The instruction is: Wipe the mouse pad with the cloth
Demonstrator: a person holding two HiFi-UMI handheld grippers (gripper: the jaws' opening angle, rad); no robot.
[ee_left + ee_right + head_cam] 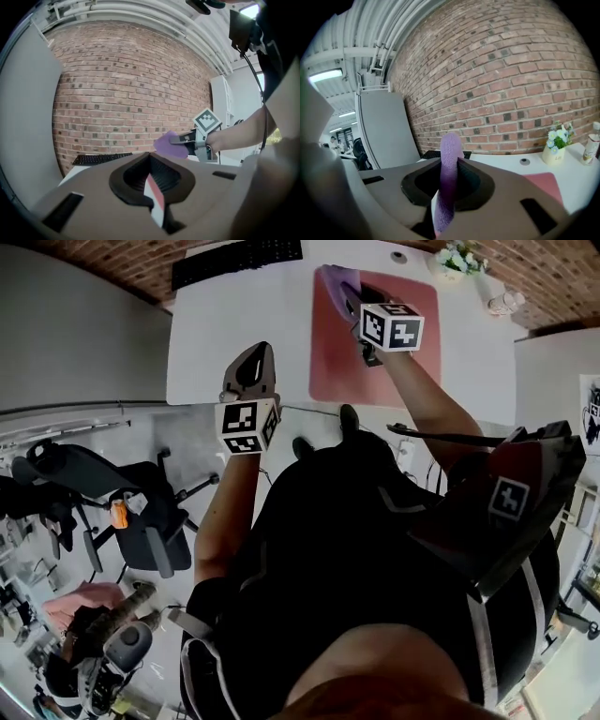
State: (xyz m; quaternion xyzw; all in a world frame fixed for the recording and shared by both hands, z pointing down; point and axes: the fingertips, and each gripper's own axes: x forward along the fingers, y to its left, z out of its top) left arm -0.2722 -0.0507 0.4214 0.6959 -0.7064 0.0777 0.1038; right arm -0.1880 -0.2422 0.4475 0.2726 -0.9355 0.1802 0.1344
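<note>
A red mouse pad [375, 367] lies on the white table [244, 320]. My right gripper [345, 292] hovers over the pad's far left corner, shut on a purple cloth [334, 279]. In the right gripper view the cloth [449, 159] stands up, folded, between the jaws of the right gripper [447, 185], with the pad [543, 180] lower right. My left gripper [253, 360] hangs over the table's near edge, left of the pad, jaws together and holding nothing. The left gripper view looks past the left gripper [152, 183] to the right gripper [186, 140] and the cloth [166, 143].
A black keyboard [239, 259] lies at the table's far edge against a brick wall. A small flower pot [457, 259], a bottle [506, 301] and a round disc [398, 256] sit far right. Office chairs [131, 512] stand on the floor at the left.
</note>
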